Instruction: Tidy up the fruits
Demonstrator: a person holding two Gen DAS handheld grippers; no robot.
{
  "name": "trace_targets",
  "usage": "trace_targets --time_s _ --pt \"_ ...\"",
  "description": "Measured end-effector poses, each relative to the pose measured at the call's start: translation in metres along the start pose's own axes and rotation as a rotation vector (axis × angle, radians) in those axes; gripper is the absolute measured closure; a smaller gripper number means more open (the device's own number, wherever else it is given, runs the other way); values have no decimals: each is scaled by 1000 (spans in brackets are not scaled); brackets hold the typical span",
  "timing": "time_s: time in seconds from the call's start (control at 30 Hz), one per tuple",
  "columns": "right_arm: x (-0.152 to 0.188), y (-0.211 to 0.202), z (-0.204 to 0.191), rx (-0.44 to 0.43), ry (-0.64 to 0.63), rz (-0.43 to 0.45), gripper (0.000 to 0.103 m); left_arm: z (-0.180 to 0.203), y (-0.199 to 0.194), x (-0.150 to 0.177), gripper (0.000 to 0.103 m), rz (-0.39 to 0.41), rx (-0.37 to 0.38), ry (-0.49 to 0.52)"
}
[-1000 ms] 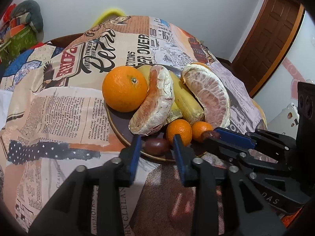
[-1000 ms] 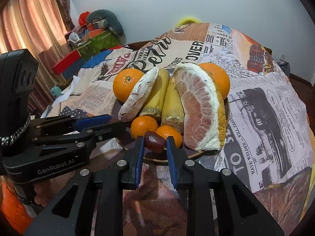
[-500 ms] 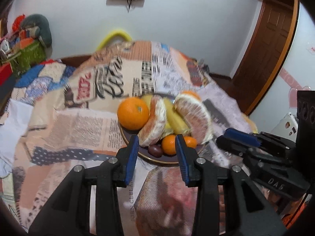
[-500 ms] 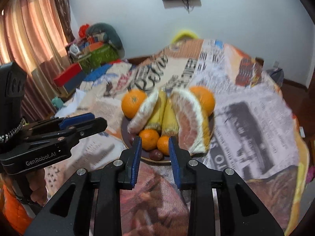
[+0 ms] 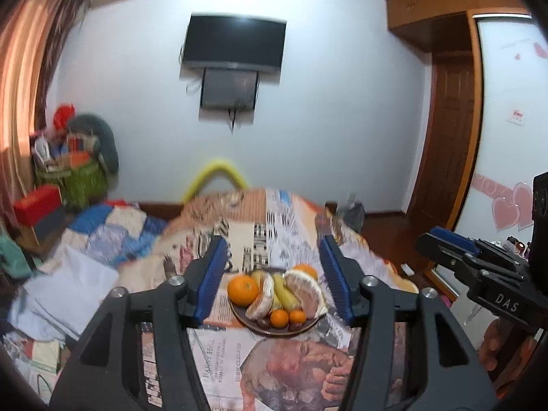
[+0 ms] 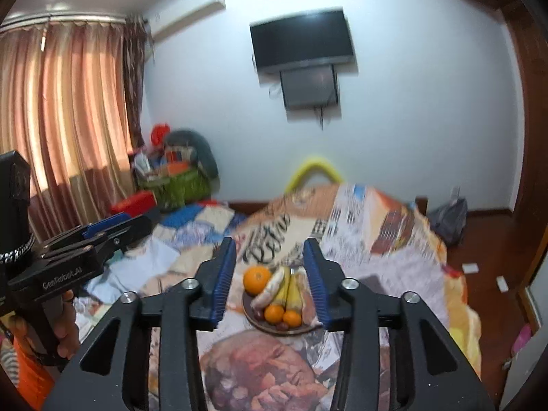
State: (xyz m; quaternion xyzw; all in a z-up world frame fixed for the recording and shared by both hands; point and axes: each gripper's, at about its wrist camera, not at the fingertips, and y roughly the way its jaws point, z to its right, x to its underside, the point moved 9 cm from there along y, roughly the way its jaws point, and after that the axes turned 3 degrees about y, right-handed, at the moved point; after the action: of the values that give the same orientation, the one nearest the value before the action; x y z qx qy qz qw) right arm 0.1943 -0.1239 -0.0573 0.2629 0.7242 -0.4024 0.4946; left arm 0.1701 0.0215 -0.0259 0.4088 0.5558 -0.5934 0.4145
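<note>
The task looked about finished: every fruit sat gathered on the plate (image 5: 274, 333) on the cloth-covered counter (image 5: 219, 352), none loose nearby. A large orange (image 5: 242, 289), bananas (image 5: 285, 294), pomelo wedges (image 5: 308, 295) and small mandarins (image 5: 279, 318) were packed together. Left gripper (image 5: 274, 282) and right gripper (image 6: 270, 281) hung well back, fingers spread, empty.

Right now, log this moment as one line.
left gripper: open, empty | right gripper: open, empty | plate: fruit piled on it, on table | contact: none
</note>
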Motion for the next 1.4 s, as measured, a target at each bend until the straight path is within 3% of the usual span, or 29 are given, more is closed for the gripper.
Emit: trace_targets --time_s 0.1,0.23,0.4,0.57,1.4 --pt "-11 -23 -7 0 1 61 51 8 -27 -11 36 57 -1 22" --pt "-20 -41 -12 23 -1 129 32 16 -56 -20 12 117 2 38" --pt "-22 -45 -11 64 -8 168 16 19 -70 -22 3 144 2 37" --pt "-20 -49 -10 88 -9 186 1 18 -71 -20 2 146 1 33" --pt "-12 -57 -6 121 -6 179 0 21 -66 -10 0 123 -25 57"
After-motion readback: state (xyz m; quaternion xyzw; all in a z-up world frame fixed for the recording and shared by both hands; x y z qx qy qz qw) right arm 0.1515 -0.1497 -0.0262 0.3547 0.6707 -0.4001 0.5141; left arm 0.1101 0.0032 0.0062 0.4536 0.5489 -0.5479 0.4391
